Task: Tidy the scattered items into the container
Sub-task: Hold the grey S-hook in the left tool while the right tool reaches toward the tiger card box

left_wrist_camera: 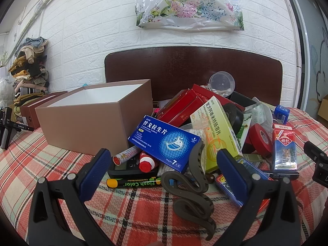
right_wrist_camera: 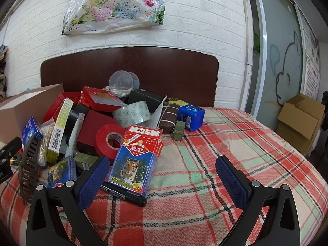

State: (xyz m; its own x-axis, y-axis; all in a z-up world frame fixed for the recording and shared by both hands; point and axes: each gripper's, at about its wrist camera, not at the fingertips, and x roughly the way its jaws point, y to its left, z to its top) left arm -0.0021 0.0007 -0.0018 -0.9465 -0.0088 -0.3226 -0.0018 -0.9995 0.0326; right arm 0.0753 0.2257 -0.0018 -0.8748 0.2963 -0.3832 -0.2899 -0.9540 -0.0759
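The left gripper [left_wrist_camera: 163, 169] stands wide, nothing between its blue pads; a dark brown hair claw [left_wrist_camera: 191, 186] lies in the gap on the plaid bedspread [left_wrist_camera: 143, 215], touched by neither finger. Just beyond the claw lie a black Flash Color marker [left_wrist_camera: 133, 183] and a black calculator [left_wrist_camera: 131, 167] with a red-capped marker [left_wrist_camera: 126, 154] on it. A blue medicine box [left_wrist_camera: 164, 141] leans over these, with a yellow-green medicine box [left_wrist_camera: 217, 131] at its right. The right gripper [right_wrist_camera: 163, 169] is also wide and holds nothing; a red-and-blue tiger card pack [right_wrist_camera: 135, 160] leans just beside its left finger, resting on a black pen [right_wrist_camera: 125, 194]. Behind the pack lie a red tape roll [right_wrist_camera: 108, 140], a pale patterned tape roll [right_wrist_camera: 133, 115], a blue cube [right_wrist_camera: 190, 114] and red boxes [right_wrist_camera: 100, 98], all heaped together. Left of the heap, the brown container [left_wrist_camera: 90, 121] stands open and upright on the bed, touching the pile's edge, its white inside bare as far as can be seen. A dark headboard [left_wrist_camera: 192, 69] rises against the white brick wall [left_wrist_camera: 92, 41].
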